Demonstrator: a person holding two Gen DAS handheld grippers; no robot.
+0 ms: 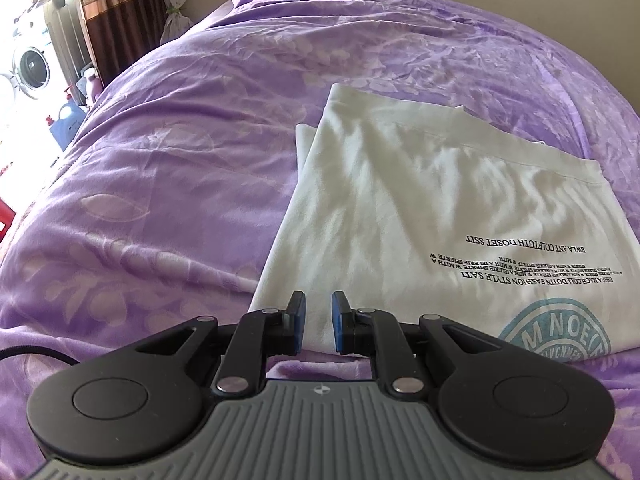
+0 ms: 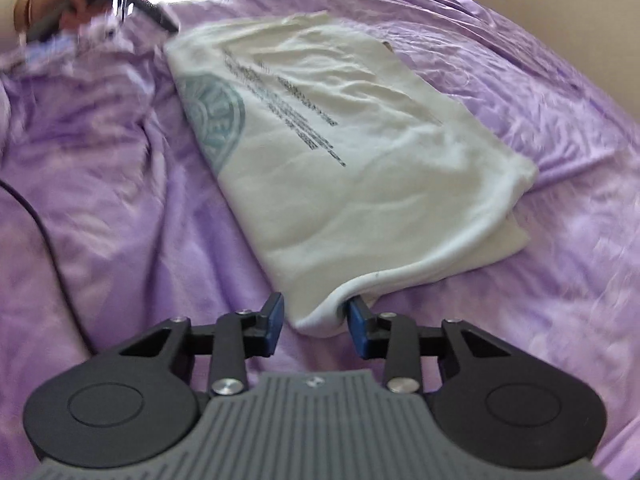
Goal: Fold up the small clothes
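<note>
In the left wrist view a bed (image 1: pixel 168 184) covered by a purple leaf-patterned quilt fills nearly the whole picture, its cloth lying in soft wrinkles. Past the bed's far left edge stands a brown patterned curtain (image 1: pixel 120 12), and beyond it, in strong daylight, a white washing machine (image 1: pixel 30 68) with a blue jug (image 1: pixel 66 126) on the floor near it; what the jug holds cannot be told. A pale wall runs behind the far edge of the bed. A white T-shirt (image 1: pixel 420 208), folded flat, lies on the right half of the bed, with black lines of print and a teal round emblem toward its near right corner. The left claw (image 1: pixel 319 322) sits at the shirt's near left corner, its blue-padded fingers a narrow gap apart with the white cloth showing between them; whether they pinch it I cannot tell. The right wrist view is somewhat blurred. The same quilt spreads to every edge, a black cable (image 2: pixel 44 232) trailing over it on the left, and bright window light beyond the bed's far edge. The T-shirt lies across the middle of the bed. The right claw (image 2: pixel 316 326) is spread wide, the shirt's near corner lying between its fingers, the right one tucked under the hem.
</note>
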